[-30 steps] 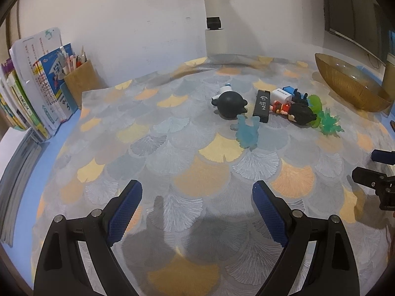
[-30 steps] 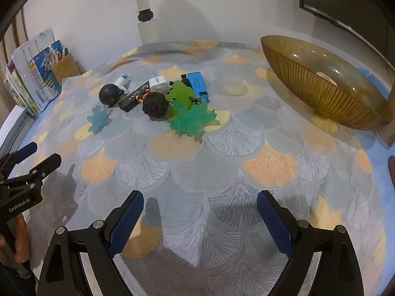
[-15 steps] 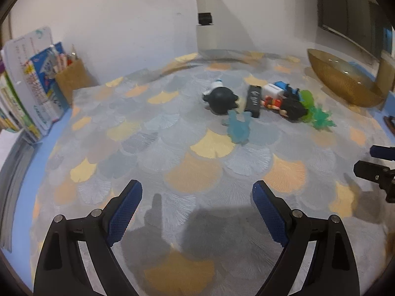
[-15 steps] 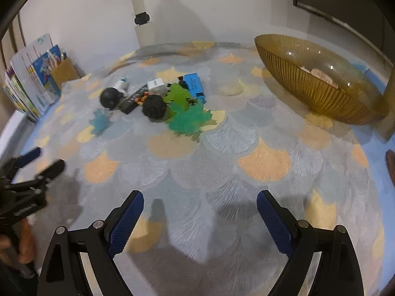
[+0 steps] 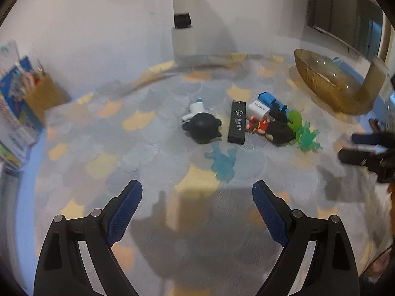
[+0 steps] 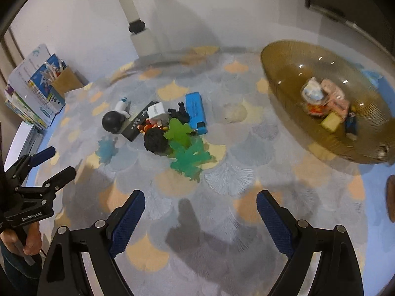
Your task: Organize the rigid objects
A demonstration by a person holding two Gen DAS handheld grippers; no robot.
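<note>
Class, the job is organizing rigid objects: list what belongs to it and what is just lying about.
Job:
amber ribbed glass bowl
blue rectangular box
white cube charger
flat black bar
green translucent toys
round black-headed figure

Lying about:
upright books
brown pen holder

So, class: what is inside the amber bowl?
In the amber bowl lie several small items: a pale figure, something pink, a yellow block. Blur hides details, and anything beneath them is covered.

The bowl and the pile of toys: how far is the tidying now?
Partly done. The amber bowl already holds a few small items. Nothing is in hand: the left tongs and right tongs are open and empty. The cluster of toys on the cloth is left.
</note>
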